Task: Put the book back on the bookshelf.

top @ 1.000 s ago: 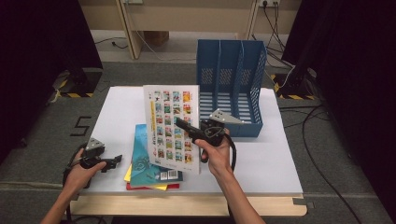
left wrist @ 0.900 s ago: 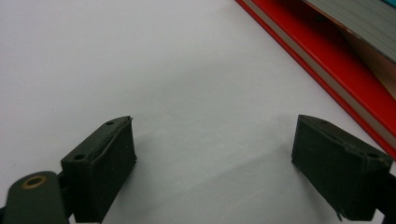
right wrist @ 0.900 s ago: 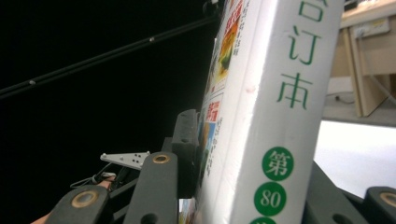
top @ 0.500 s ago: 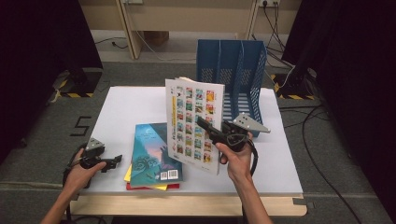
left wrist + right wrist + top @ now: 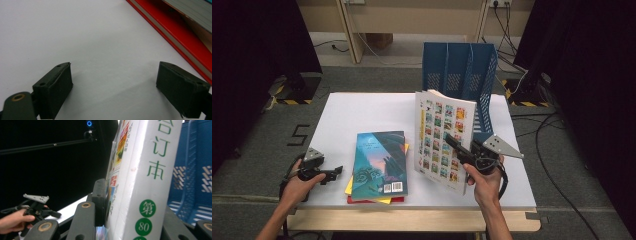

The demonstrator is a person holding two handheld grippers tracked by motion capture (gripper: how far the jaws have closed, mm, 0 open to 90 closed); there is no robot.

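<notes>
My right gripper (image 5: 460, 151) is shut on a thick white book (image 5: 443, 137) with a cover of small colour pictures, holding it upright above the table's right half. In the right gripper view the book's white spine (image 5: 147, 177) with green print fills the space between my jaws. Just behind the book stands a blue slotted file holder (image 5: 462, 80). My left gripper (image 5: 334, 173) rests open on the table (image 5: 362, 110) at the front left, with nothing between its pads (image 5: 56, 90). A stack of books, teal one (image 5: 379, 162) on top, lies beside it; its red bottom book (image 5: 175, 32) shows in the left gripper view.
The table's far left part is bare white surface. Cables and dark stands lie on the floor around the table. The file holder (image 5: 197, 182) rises close behind the held book in the right gripper view, where my left gripper (image 5: 37, 207) and hand also appear far off.
My right gripper has carried the white book to the right, away from the stack and closer to the file holder. The left gripper has stayed put.
</notes>
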